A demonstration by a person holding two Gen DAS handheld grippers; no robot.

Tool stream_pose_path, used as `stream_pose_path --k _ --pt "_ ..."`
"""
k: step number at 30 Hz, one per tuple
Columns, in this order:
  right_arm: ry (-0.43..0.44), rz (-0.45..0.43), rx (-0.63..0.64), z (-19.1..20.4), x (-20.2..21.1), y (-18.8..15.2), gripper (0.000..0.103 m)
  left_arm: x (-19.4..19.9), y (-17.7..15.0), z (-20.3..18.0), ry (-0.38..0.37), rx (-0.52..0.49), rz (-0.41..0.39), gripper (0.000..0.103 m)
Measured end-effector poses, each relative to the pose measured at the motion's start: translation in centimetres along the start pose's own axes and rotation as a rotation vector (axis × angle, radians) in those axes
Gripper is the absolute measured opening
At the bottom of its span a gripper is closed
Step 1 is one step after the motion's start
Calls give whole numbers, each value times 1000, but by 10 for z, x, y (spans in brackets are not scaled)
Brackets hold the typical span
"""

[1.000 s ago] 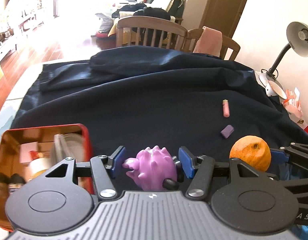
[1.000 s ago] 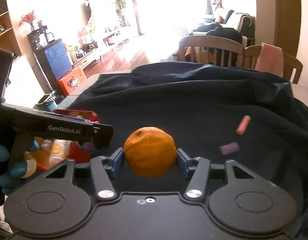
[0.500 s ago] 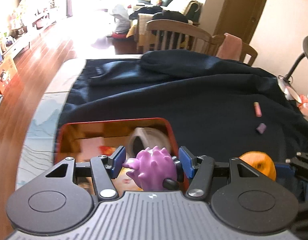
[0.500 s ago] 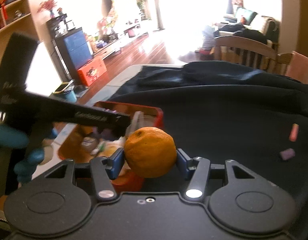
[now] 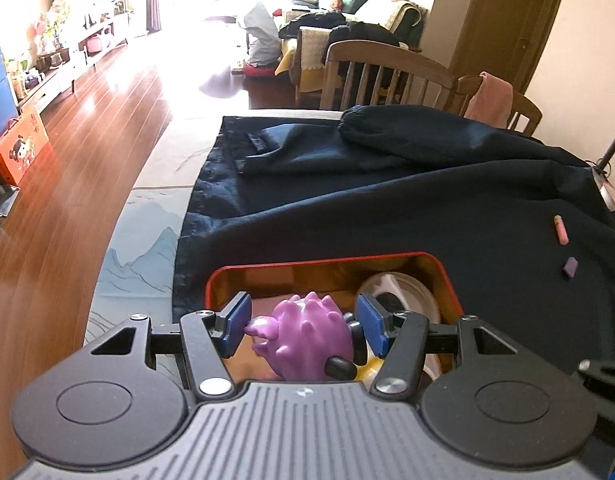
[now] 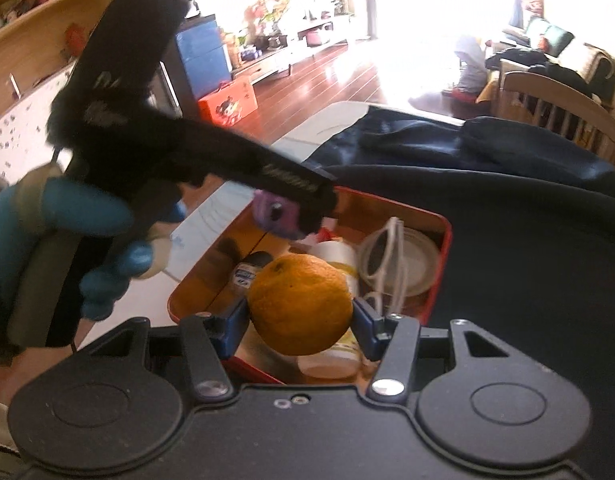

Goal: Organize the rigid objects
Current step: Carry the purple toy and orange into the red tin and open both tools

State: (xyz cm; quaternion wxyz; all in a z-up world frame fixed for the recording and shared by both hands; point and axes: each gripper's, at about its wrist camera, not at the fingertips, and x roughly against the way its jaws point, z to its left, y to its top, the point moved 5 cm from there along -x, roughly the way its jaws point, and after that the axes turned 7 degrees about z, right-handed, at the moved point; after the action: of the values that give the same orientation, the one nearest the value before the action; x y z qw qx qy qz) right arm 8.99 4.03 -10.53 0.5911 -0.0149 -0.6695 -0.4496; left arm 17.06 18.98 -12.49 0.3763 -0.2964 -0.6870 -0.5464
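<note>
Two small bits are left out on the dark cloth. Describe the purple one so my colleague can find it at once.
Start at the red tin on the dark cloth. In the left wrist view, two small pieces lie right of its far corner. The purple block is the nearer, short and squarish; the pink stick beyond it is longer.

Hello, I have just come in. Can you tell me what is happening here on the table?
A person is tidying small things into a red tin box that stands on a dark cloth. The left gripper holds a purple spiky toy between its jaws, and the right gripper holds an orange. Both hang over the open box, which already holds white glasses and some containers. A pink stick and a small purple block lie on the cloth.
</note>
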Motion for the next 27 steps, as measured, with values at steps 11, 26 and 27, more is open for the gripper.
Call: stream_pose_path --k 11,26,27 --pt "8 69 67 23 -42 9 54 -24 9 8 14 -23 0 58" --pt "40 148 54 35 -55 -1 55 -45 5 9 28 -37 35 58" --pt "45 150 47 35 -55 -1 55 -45 6 8 29 -39 35 58"
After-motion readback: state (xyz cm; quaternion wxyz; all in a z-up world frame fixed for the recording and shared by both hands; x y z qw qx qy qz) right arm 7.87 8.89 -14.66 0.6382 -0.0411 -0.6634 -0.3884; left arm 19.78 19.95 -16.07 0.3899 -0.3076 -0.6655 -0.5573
